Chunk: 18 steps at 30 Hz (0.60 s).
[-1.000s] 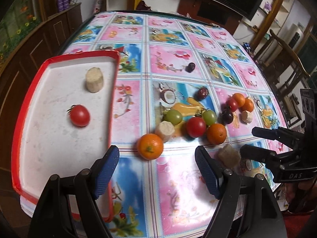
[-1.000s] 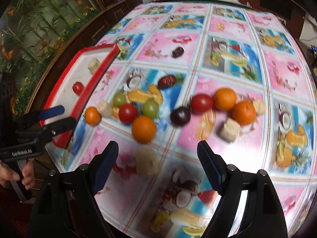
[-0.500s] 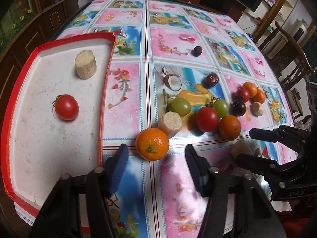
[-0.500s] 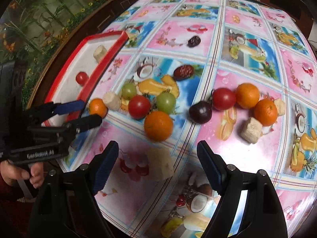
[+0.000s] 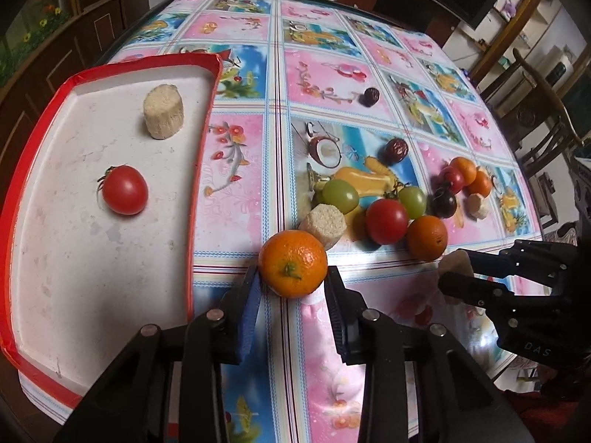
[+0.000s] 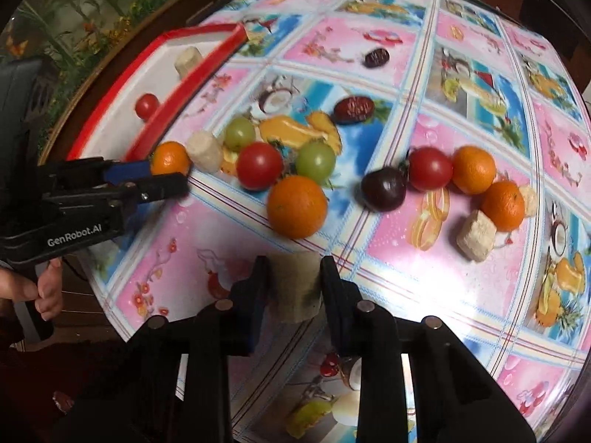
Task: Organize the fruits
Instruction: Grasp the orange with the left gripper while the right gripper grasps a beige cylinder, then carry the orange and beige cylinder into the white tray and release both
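Both tools, wide apart a second ago, are now closed on fruit: the left tool still tightening on an orange at the tray's three o'clock, the right tool clamped on a beige chunk at six o'clock of the bench, so lifting should follow.

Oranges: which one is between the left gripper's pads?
The orange nearest the red tray, between the left gripper closing jaws. The other three sit loose among the fruit.
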Each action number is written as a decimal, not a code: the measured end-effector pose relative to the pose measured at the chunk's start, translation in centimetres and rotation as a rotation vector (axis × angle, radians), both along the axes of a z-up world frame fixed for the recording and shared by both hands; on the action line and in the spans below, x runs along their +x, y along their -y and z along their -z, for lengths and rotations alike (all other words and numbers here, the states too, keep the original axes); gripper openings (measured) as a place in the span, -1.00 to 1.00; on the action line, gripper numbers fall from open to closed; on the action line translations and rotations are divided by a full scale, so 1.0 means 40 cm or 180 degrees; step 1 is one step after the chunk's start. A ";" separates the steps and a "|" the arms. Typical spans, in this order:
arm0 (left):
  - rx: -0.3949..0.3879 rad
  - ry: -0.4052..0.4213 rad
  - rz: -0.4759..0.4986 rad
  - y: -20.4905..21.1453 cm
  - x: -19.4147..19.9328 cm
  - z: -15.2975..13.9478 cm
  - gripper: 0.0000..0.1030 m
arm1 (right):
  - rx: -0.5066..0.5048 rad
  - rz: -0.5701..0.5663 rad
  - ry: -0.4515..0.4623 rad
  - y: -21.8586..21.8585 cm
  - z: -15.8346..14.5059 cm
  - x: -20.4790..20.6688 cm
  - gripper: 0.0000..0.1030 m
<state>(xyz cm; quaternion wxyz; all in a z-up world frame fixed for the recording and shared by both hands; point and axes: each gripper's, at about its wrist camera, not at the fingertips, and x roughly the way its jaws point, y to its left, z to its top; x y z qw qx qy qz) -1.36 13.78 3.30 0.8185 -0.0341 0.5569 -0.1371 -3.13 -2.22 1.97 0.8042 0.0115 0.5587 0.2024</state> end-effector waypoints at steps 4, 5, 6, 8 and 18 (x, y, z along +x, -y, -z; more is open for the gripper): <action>-0.0048 0.0057 -0.0031 -0.006 -0.006 -0.028 -0.34 | 0.0039 -0.0009 0.0031 0.002 -0.012 0.004 -0.41; -0.0062 0.0075 -0.0037 -0.007 -0.007 -0.036 -0.34 | 0.0043 -0.0013 0.0036 0.002 -0.015 0.004 -0.41; -0.0067 0.0093 -0.0046 -0.009 -0.007 -0.043 -0.34 | 0.0045 -0.0023 0.0042 0.001 -0.018 0.003 -0.41; -0.0072 0.0113 -0.0068 -0.011 -0.004 -0.051 -0.34 | 0.0042 -0.0052 0.0043 -0.003 -0.022 0.002 -0.41; -0.0009 0.0155 -0.0164 -0.032 0.001 -0.073 -0.34 | 0.0122 -0.0168 0.0179 -0.030 -0.069 0.018 -0.41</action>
